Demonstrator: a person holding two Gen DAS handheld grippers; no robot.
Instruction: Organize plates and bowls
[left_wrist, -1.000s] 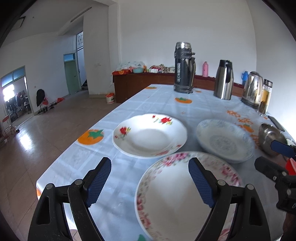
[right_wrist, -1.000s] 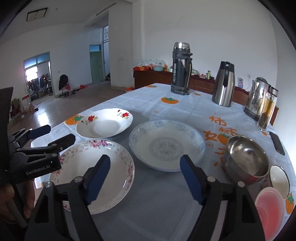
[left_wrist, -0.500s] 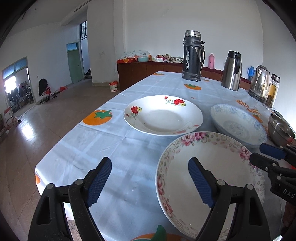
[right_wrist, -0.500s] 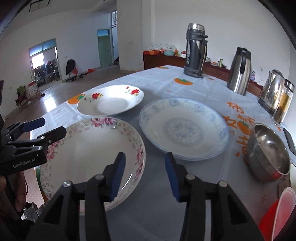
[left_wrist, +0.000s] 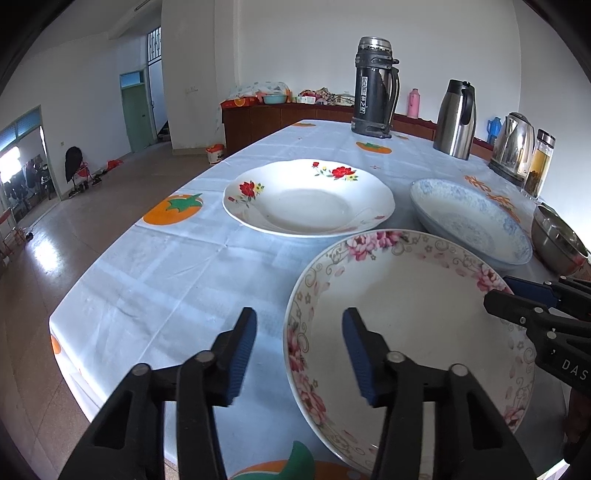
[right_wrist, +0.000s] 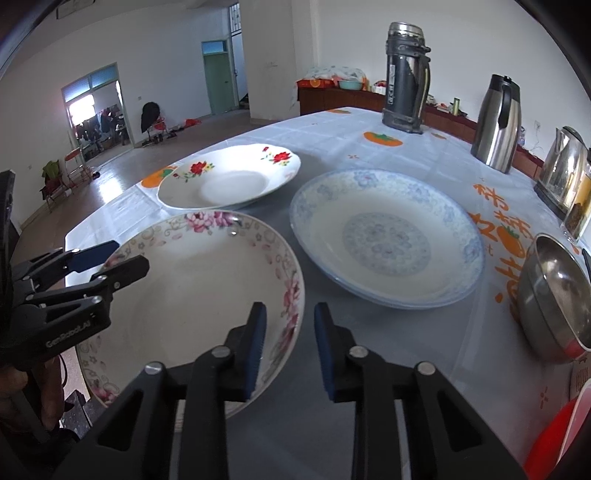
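A pink-flowered plate (left_wrist: 417, 314) (right_wrist: 192, 288) lies at the table's near edge. My left gripper (left_wrist: 299, 350) straddles its left rim; the jaws are closing and gaps still show beside both pads. My right gripper (right_wrist: 290, 343) straddles the right rim with narrower jaws, also closing, the pads not visibly pressing. Each gripper shows in the other's view: the right gripper (left_wrist: 535, 306) and the left gripper (right_wrist: 107, 262). Behind the plate sit a red-flowered plate (left_wrist: 310, 199) (right_wrist: 229, 181) and a blue-patterned plate (left_wrist: 465, 221) (right_wrist: 388, 236). A steel bowl (left_wrist: 557, 240) (right_wrist: 554, 288) stands to the right.
A tall dark thermos (left_wrist: 375, 85), a steel jug (left_wrist: 456, 120), a kettle (left_wrist: 513, 147) and a glass jar (left_wrist: 541, 162) stand along the far right of the table. A red bowl (right_wrist: 554, 443) sits at the near right corner. The table edge (left_wrist: 74, 332) drops to the floor on the left.
Both grippers have come down closer to the pink-flowered plate. Their jaws have narrowed around its left and right rims, the right pair more than the left.
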